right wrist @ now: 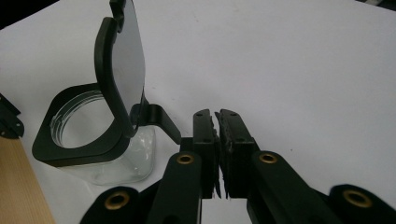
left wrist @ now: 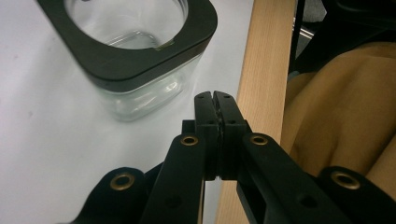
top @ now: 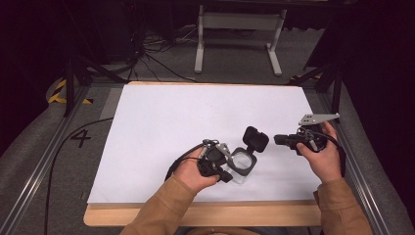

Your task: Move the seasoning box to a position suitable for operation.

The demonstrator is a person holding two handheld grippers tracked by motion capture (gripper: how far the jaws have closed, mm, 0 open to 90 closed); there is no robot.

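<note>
Though blurry, floor mark [top: 80, 138] seemingly "4".

One glass jar [top: 243, 166] on the table, with one hinged black lid [top: 256, 139] flipped up. Two grippers: the left gripper [top: 226, 175], the right gripper [top: 277, 139]. One white sheet [top: 195, 122] over one wooden tabletop [top: 205, 214].

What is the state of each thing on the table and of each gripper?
Glass jar: upright, empty, mouth uncovered.
Hinged lid: flipped open, standing up behind the mouth.
Left gripper: shut, holding nothing, beside the jar.
Right gripper: shut, holding nothing, apart from the lid.
</note>
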